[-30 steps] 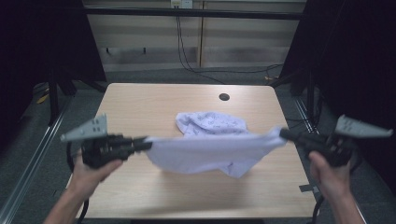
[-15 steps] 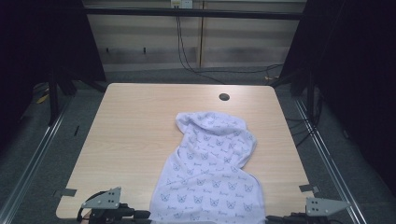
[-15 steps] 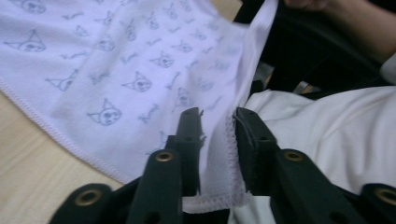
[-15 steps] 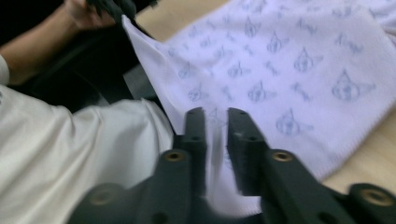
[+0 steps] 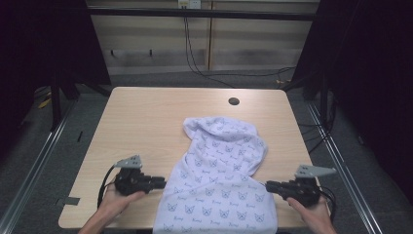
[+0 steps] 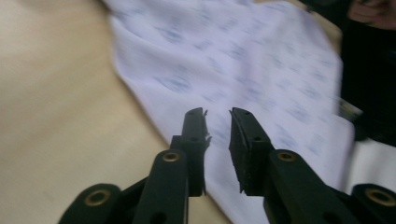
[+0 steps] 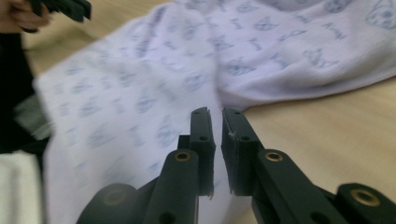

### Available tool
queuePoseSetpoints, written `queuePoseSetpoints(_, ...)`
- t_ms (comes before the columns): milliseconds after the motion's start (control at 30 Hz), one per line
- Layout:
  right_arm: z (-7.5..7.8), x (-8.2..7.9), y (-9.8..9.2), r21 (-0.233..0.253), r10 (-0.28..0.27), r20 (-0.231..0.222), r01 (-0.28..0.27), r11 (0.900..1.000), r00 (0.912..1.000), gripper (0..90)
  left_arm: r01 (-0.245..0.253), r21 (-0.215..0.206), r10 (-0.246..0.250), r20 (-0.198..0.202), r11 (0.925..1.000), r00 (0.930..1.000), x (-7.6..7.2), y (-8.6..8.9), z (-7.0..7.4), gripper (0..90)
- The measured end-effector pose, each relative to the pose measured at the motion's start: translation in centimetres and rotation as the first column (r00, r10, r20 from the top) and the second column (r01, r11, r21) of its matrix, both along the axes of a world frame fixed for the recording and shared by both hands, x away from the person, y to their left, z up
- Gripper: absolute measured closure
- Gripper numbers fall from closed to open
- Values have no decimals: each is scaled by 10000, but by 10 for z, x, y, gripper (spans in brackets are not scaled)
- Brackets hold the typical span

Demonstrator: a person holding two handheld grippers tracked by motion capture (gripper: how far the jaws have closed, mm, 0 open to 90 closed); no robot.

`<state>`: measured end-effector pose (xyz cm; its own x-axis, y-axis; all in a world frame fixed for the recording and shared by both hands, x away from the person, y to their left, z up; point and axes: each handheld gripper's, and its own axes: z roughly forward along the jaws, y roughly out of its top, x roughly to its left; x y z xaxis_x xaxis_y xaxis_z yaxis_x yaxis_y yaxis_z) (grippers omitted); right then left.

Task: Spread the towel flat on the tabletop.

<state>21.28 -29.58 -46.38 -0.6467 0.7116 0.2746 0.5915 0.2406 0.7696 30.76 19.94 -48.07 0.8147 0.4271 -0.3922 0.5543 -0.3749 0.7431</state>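
Observation:
A white cloth (image 5: 219,180) printed with small blue cat faces lies spread on the wooden table (image 5: 146,117). Its near end hangs over the front edge and its far end is bunched. My left gripper (image 5: 163,182) rests at the cloth's left edge, held by a hand. In the left gripper view the gripper (image 6: 217,112) has its jaws parted over the cloth (image 6: 243,60), with nothing between them. My right gripper (image 5: 268,185) sits at the cloth's right edge. In the right gripper view the gripper (image 7: 215,111) shows a narrow empty gap, the cloth (image 7: 154,84) just beyond its tips.
A round dark hole (image 5: 234,101) sits near the table's far edge. Bare wood lies left of and behind the cloth. Dark frames and cables stand around the table. The other hand (image 7: 18,16) appears at the top left of the right gripper view.
The cloth, held stretched in the air between both grippers a second ago, now lies flat on the table. Both grippers came down to the near edge and let go.

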Motion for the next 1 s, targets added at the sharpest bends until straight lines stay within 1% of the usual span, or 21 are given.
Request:
queuePoseSetpoints(33, -2, 9, 4, -305, -99, 24, 100, 9995, 9999, 836, -40, 37, 40, -22, 10000, 10000, 9, -5, -1, 795)
queuePoseSetpoints(100, -6, 22, 10, -404, -133, -56, 131, 9991, 9999, 824, -130, 108, 130, -12, 9999, 9999, 21, -17, -5, 802)
queuePoseSetpoints(133, -9, 28, 13, -485, -134, -88, 129, 9987, 9999, 808, -49, 209, 50, -47, 9998, 10000, 24, -22, -6, 802)
queuePoseSetpoints(167, -14, 32, 18, -706, 8, -237, -25, 9975, 9997, 769, 16, 441, -16, -8, 9990, 10000, 25, -28, -9, 793)
queuePoseSetpoints(200, -14, 32, 18, -706, 8, -237, -25, 9975, 9997, 769, 56, 717, -59, 35, 9974, 10000, 24, -34, -12, 793)
queuePoseSetpoints(233, -15, 31, 21, -873, 9, -325, -38, 9962, 9995, 753, 202, 833, -196, -79, 9963, 9998, 22, -37, -15, 790)
queuePoseSetpoints(267, -17, 29, 22, -1002, 115, -377, -153, 9949, 9992, 732, 387, 1173, -381, -72, 9923, 9992, 17, -39, -19, 789)
queuePoseSetpoints(300, -19, 26, 24, -1007, 134, -447, -179, 9948, 9989, 708, 412, 1467, -414, -17, 9883, 9991, 14, -40, -21, 789)
queuePoseSetpoints(333, -20, 25, 24, -1019, 210, -400, -250, 9945, 9990, 696, 420, 1450, -434, 69, 9885, 9990, 10, -39, -23, 789)
queuePoseSetpoints(367, -20, 22, 24, -1117, 186, -442, -235, 9935, 9988, 687, 475, 1394, -474, -39, 9891, 9989, 7, -37, -23, 790)
queuePoseSetpoints(433, -22, 19, 26, -1557, 77, -382, -136, 9877, 9992, 683, 497, 1623, -522, 114, 9855, 9986, -1, -31, -21, 801)
queuePoseSetpoints(500, -25, 20, 28, -1745, 43, -484, -127, 9846, 9988, 691, 495, 1665, -513, 66, 9848, 9987, -7, -23, -21, 806)
queuePoseSetpoints(600, -28, 22, 31, -1684, 279, -682, -391, 9849, 9973, 724, 424, 1563, -398, -195, 9868, 9990, -14, -14, -20, 810)
queuePoseSetpoints(667, -30, 22, 36, -1749, 552, -789, -683, 9822, 9954, 792, 446, 1557, -412, -246, 9868, 9988, -19, -8, -20, 810)
queuePoseSetpoints(733, -30, 21, 40, -1854, 638, -767, -771, 9796, 9950, 885, 411, 1505, -369, -303, 9877, 9989, -24, -2, -21, 810)
queuePoseSetpoints(800, -27, 18, 41, -2058, 396, -696, -532, 9772, 9968, 895, 399, 1566, -362, -262, 9869, 9990, -29, 2, -20, 810)
queuePoseSetpoints(867, -23, 12, 35, -1955, 148, -472, -238, 9804, 9988, 899, 421, 1556, -383, -278, 9869, 9989, -34, 6, -20, 809)
queuePoseSetpoints(900, -17, 5, 24, -1676, -142, -271, 95, 9858, 9995, 900, 413, 1559, -376, -267, 9869, 9989, -36, 7, -20, 808)
queuePoseSetpoints(933, -14, 1, 17, -1539, -459, -223, 420, 9872, 9987, 900, 420, 1573, -383, -269, 9867, 9989, -38, 8, -20, 808)
queuePoseSetpoints(967, -14, 1, 17, -1539, -459, -223, 420, 9872, 9987, 900, 462, 1524, -423, -288, 9872, 9987, -40, 9, -20, 808)
queuePoseSetpoints(1000, -12, -3, 10, -1372, -656, -249, 616, 9886, 9975, 900, 465, 1531, -415, -356, 9871, 9985, -41, 9, -20, 807)
